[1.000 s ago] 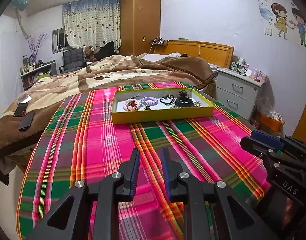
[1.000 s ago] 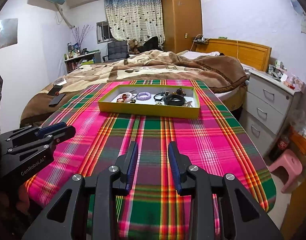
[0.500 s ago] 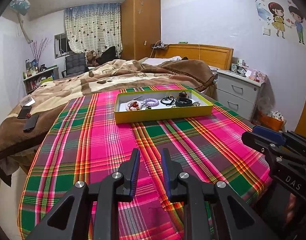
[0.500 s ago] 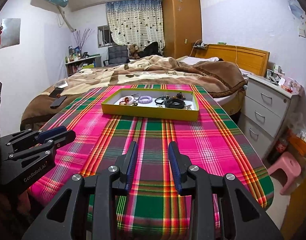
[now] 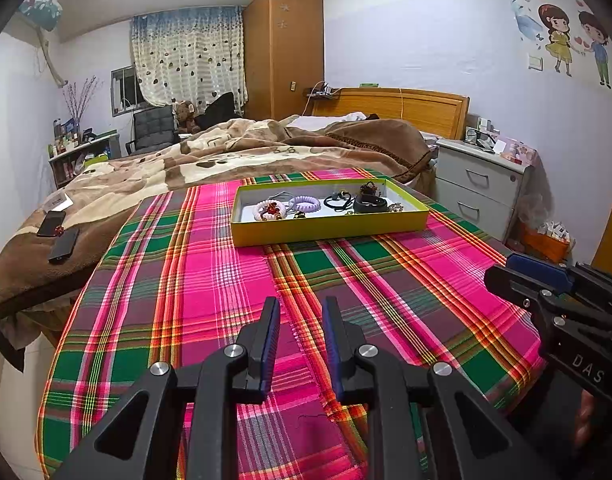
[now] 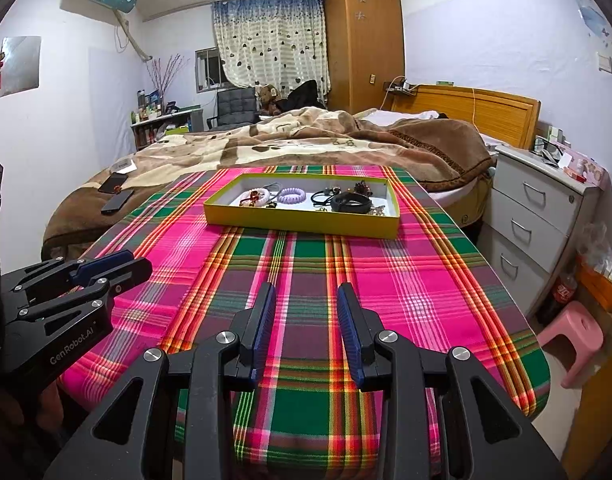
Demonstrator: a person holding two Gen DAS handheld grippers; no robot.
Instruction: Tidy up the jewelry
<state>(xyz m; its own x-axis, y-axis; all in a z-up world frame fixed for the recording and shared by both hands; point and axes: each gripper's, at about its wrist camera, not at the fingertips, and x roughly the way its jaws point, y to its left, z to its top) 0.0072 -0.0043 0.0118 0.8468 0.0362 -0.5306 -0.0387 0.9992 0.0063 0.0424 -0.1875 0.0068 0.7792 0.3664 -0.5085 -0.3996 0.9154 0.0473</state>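
Honestly, you've got both the left gripper (image 5: 298, 312) and right gripper (image 6: 306, 298) spread and empty; that purple coil hair tie (image 6: 291, 195) near the yellow tray's (image 6: 302, 226) far edge is light and squishy, so pinch its rim.

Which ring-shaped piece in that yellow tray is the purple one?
The lilac coiled hair tie, between the white beaded bracelet and thin black bands.
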